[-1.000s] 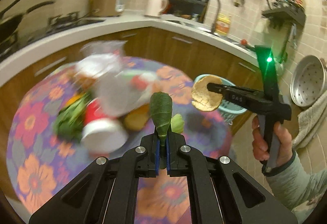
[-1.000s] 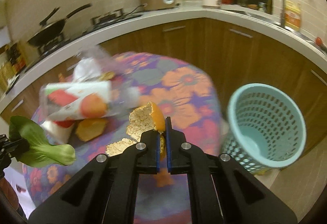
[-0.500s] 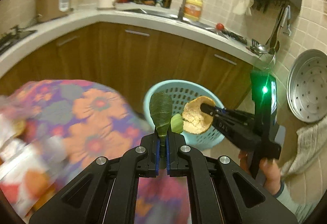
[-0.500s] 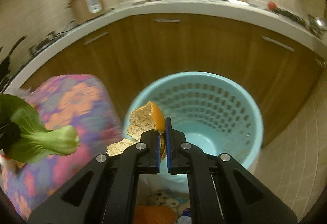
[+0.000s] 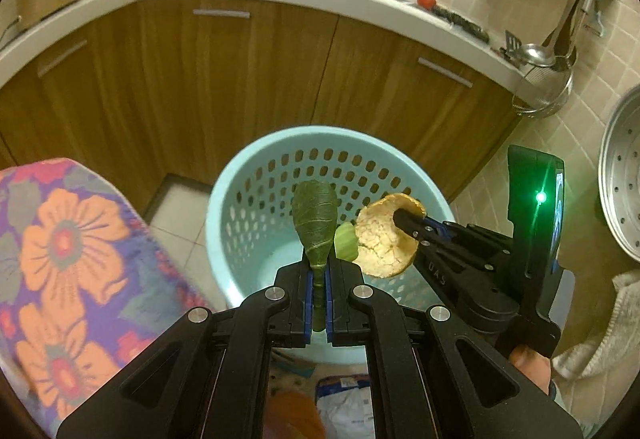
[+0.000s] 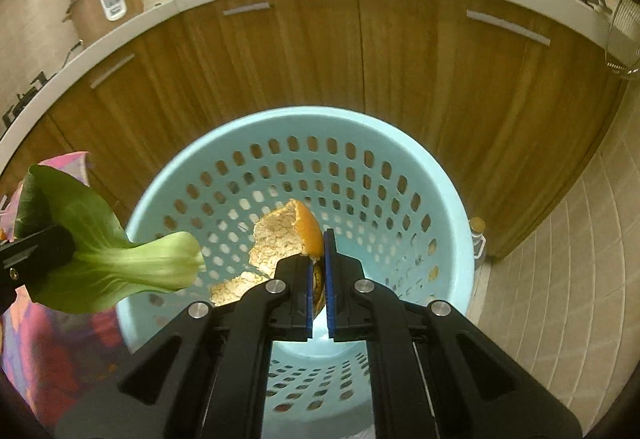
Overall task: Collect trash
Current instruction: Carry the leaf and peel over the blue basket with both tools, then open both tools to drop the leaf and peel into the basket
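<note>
A light blue perforated waste basket (image 5: 240, 207) (image 6: 436, 199) stands on the tiled floor in front of the wooden cabinets. My left gripper (image 5: 317, 279) is shut on the stalk of a green bok choy leaf (image 5: 314, 223) (image 6: 120, 263), held over the basket's mouth. My right gripper (image 6: 318, 263) (image 5: 408, 223) is shut on a piece of orange peel (image 6: 288, 239) (image 5: 380, 243), also over the basket, just right of the leaf. A hand (image 5: 528, 367) grips the right tool's handle.
A table with a floral purple and orange cloth (image 5: 72, 259) sits left of the basket. Brown cabinets (image 6: 320, 51) under a white counter curve behind. A metal steamer tray (image 5: 624, 175) and a towel hang at the right. Packaging (image 5: 344, 407) lies on the floor below.
Both grippers swung from over the floral table to above the blue basket and dipped lower, each still holding its piece. The cluttered tabletop left both views.
</note>
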Motion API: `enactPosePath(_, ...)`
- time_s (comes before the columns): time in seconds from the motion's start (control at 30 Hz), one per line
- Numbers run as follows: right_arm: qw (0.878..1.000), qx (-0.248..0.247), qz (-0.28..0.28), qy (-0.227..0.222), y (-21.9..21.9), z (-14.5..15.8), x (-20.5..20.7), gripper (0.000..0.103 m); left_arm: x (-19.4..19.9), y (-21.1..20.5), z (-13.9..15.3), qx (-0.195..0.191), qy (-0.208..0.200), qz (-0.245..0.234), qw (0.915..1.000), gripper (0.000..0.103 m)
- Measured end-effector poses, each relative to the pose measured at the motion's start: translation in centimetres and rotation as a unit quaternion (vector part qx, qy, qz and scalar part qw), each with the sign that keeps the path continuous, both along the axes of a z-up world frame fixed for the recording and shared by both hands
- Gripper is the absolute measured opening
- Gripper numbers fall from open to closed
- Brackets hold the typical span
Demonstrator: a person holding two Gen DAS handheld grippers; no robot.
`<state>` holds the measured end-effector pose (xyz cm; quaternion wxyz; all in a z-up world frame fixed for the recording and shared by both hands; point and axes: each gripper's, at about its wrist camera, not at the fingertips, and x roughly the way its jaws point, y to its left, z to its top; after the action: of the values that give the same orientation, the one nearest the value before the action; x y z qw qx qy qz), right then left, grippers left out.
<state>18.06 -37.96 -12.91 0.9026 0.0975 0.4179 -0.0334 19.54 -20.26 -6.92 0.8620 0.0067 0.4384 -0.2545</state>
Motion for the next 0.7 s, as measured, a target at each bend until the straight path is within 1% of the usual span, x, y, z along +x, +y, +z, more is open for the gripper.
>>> enactPosePath(0.17,1.000,0.001,0.000,0.018,-0.5,-1.3,0.9,0.003,1.6,-1.6,-1.5,0.020,0.017,-0.006,0.9996,0.003)
enactPosePath(0.27,1.000,0.008,0.001,0.026,-0.5,-1.7,1.2,0.003,2.2,-1.9,-2.1,0.027,0.026,-0.006,0.9993,0.008)
enactPosePath(0.37,1.000,0.008,0.001,0.030,-0.6,-2.1,1.6,0.004,2.5,-1.9,-2.4,0.025,0.032,-0.005,0.9992,0.020)
enactPosePath(0.4,0.999,0.009,0.002,0.031,-0.7,-2.2,1.7,0.005,2.5,-1.8,-2.3,0.024,0.031,-0.004,0.9992,0.026)
enactPosePath(0.43,0.999,0.011,0.002,0.032,-0.7,-2.3,1.7,0.005,2.5,-1.9,-2.3,0.024,0.029,-0.003,0.9993,0.031)
enactPosePath(0.57,0.999,0.010,0.003,0.038,-0.6,-2.4,1.6,0.008,2.2,-1.8,-2.0,0.019,0.023,-0.006,0.9995,0.034)
enactPosePath(0.63,0.999,0.008,0.006,0.040,-0.5,-2.4,1.5,0.011,2.1,-1.8,-1.8,0.019,0.019,-0.007,0.9996,0.042)
enactPosePath(0.7,0.999,0.006,0.006,0.042,-0.5,-2.4,1.5,0.013,1.9,-1.6,-1.6,0.014,0.017,-0.008,0.9997,0.044)
